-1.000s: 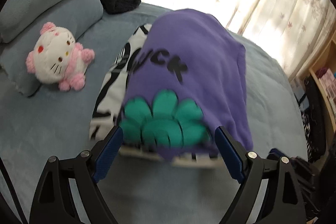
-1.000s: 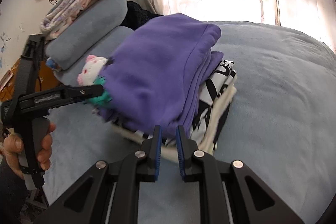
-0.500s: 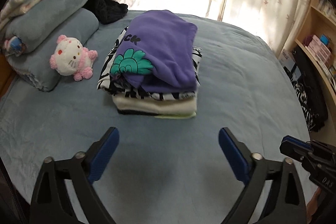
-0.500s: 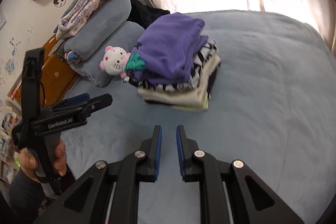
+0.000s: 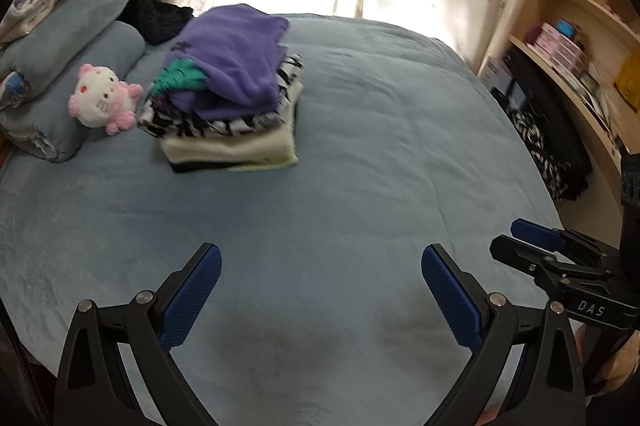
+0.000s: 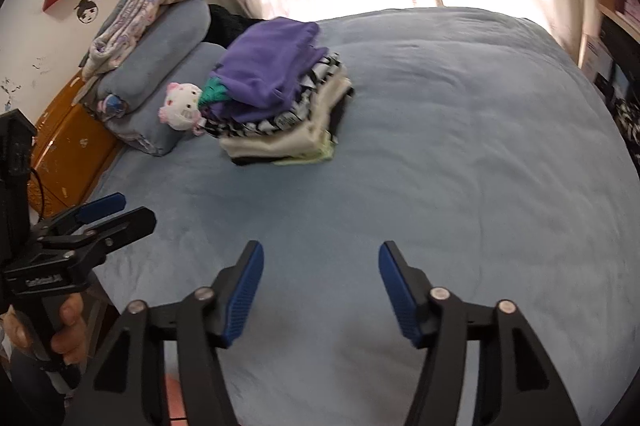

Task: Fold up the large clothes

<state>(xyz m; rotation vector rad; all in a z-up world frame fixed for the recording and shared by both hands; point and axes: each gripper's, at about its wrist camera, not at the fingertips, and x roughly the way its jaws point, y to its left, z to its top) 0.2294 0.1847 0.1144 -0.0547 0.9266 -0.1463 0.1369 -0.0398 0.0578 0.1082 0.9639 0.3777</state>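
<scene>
- The purple top (image 5: 236, 58) lies folded on the stack (image 5: 232, 130), which sits on the bed (image 5: 360, 146) just beside the plush cat (image 5: 102, 98), near the pillows (image 5: 68, 38).
- It looks soft, light and limp fleece, not slippery; it would likely sag and unfold if lifted by one edge.
- Best hold, by my judgement: pinch the folded front edge at two spots, or slide under the whole bundle so the folds stay together.
- The left gripper (image 5: 320, 290) has its fingers spread wide, with nothing between them but bare bed.
- The right gripper (image 6: 320, 290) has its jaws opening, also empty.
- The stack lies well apart from both grippers, beyond their fingertips, towards the plush cat.
- Neither gripper touches any cloth.
</scene>
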